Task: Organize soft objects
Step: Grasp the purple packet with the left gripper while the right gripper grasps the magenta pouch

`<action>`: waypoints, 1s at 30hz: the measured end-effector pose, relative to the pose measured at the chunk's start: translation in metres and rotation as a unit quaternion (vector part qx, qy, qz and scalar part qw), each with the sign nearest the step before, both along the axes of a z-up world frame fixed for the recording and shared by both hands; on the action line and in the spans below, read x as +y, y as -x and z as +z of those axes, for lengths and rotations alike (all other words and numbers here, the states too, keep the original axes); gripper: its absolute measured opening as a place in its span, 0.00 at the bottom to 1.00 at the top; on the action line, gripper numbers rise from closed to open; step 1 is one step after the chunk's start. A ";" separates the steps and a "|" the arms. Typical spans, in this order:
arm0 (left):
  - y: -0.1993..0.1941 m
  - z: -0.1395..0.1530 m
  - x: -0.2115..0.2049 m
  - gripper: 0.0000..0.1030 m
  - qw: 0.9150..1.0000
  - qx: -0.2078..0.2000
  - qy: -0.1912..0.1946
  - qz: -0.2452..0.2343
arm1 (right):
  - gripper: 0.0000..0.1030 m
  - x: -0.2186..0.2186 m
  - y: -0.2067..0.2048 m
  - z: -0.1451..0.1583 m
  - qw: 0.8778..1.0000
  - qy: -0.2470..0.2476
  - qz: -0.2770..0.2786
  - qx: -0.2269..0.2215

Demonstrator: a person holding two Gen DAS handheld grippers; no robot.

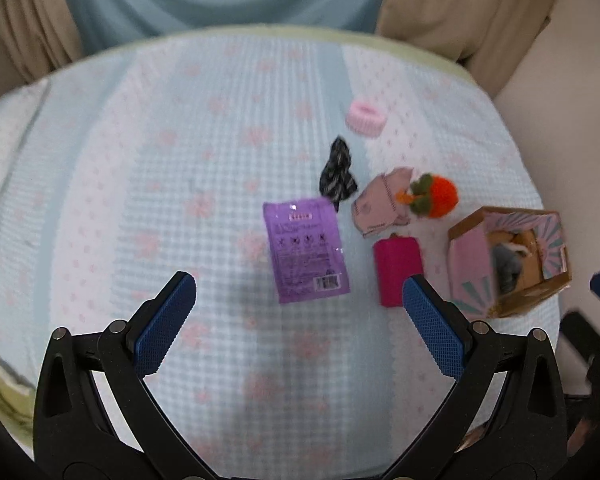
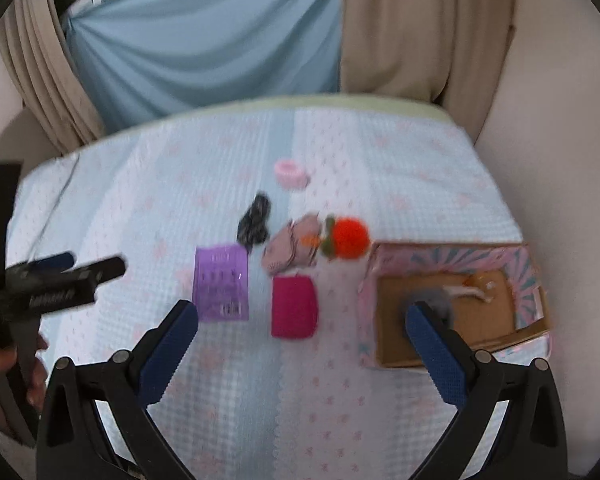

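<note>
Partly done, judging by the layout. Inside the open cardboard box with pink and teal sunburst walls [image 2: 452, 256], at three o'clock on the bed with the pale blue and pink quilted cover [image 1: 140, 184]: a grey fuzzy item [image 2: 430, 300] and something orange-white, too blurred to name. Still out on the cover, six soft pieces:

- flat purple plastic sachet [image 1: 306, 248], at centre
- magenta knitted roll [image 1: 398, 270], just beside the sachet at three o'clock
- dusty-pink folded cloth pouch [image 1: 380, 206], at one o'clock from the roll
- orange knitted ball with green leaves [image 1: 438, 196], touching the pouch
- black-and-white twisted fabric scrap [image 1: 336, 172], at twelve o'clock from the sachet
- pale pink ribbed ring [image 1: 366, 118], farthest away, at twelve o'clock

Left claw [image 1: 300, 320]: spread wide, holding nothing, hovering short of the sachet. Right claw [image 2: 302, 354]: likewise spread wide and empty, between the roll and the box, one blue pad overlapping the box interior in view.

Most of the sorting left, then; magenta roll nearest to the box.
</note>
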State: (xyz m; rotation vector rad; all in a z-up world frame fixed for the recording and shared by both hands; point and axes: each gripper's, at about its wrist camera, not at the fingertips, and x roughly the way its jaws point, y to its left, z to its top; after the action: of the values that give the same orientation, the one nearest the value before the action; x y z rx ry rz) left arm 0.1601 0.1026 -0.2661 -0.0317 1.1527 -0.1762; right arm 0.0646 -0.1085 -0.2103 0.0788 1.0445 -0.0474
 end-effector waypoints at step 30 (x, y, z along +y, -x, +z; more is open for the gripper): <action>-0.081 -0.249 -0.058 1.00 0.994 0.093 -0.051 0.018 | 1.00 0.012 -0.092 -0.253 0.988 0.008 0.012 0.156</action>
State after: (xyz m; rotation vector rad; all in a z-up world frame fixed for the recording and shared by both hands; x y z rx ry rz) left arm 0.2415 0.0450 -0.5155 0.0220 1.3457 -0.0837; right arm 0.1565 -0.0970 -0.4636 0.0447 1.3568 -0.0461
